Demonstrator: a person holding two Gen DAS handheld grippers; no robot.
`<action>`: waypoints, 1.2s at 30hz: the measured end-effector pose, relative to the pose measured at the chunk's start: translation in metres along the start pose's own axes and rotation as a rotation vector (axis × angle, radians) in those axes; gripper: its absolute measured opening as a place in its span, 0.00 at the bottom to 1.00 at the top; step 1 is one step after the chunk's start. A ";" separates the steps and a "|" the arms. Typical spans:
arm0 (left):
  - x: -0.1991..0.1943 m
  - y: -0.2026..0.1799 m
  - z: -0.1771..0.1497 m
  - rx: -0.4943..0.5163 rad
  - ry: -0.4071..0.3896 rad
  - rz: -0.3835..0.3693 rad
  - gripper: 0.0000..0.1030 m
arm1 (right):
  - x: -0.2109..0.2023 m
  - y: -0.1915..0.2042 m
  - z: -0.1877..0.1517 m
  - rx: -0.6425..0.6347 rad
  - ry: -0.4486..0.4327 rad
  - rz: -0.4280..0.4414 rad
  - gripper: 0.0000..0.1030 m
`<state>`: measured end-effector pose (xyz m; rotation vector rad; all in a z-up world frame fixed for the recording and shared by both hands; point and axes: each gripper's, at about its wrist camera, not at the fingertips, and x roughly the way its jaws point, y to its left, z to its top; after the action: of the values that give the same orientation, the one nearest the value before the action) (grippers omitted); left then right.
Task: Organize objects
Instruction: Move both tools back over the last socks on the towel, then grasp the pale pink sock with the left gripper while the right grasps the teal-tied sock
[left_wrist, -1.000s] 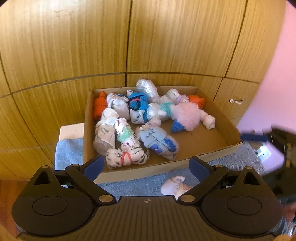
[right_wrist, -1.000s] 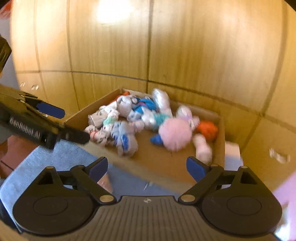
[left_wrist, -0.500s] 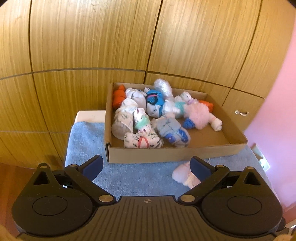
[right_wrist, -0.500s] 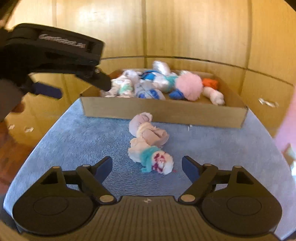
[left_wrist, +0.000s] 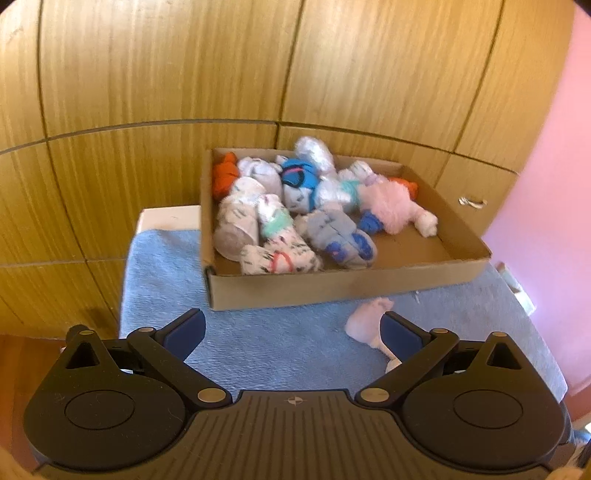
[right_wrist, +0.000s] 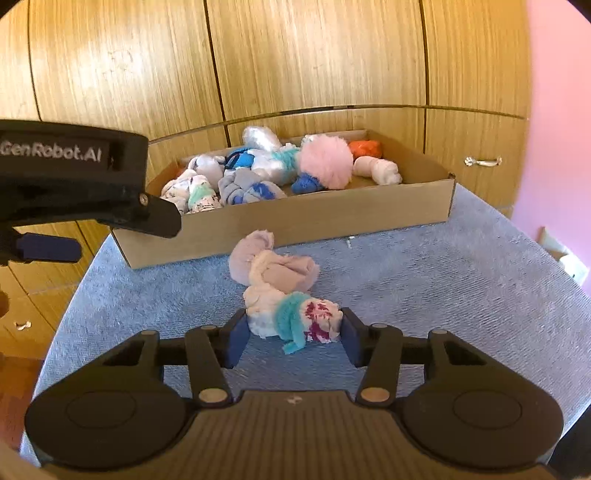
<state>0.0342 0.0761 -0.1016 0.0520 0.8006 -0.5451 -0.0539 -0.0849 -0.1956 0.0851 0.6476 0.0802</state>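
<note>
A sock roll (right_wrist: 293, 320) is bracketed between the right gripper's (right_wrist: 291, 334) closing pads, seemingly touching; next, lifting into the box (right_wrist: 295, 221) ahead. The left gripper (left_wrist: 291, 332) is held wide, empty.

left claw (left_wrist: 291, 328) spread wide, hovering; right claw (right_wrist: 291, 334) narrowed, low.
</note>
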 end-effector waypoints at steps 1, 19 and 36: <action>0.002 -0.004 -0.001 0.008 0.004 -0.007 0.99 | 0.000 -0.004 -0.002 -0.006 0.000 0.012 0.46; 0.065 -0.081 -0.025 0.272 0.039 -0.056 0.98 | -0.039 -0.096 -0.003 -0.232 -0.077 0.149 0.47; 0.068 -0.074 -0.023 0.282 0.018 -0.072 0.63 | -0.035 -0.109 0.013 -0.231 -0.097 0.170 0.47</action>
<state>0.0220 -0.0123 -0.1536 0.2892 0.7408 -0.7237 -0.0688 -0.1974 -0.1756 -0.0787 0.5292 0.3124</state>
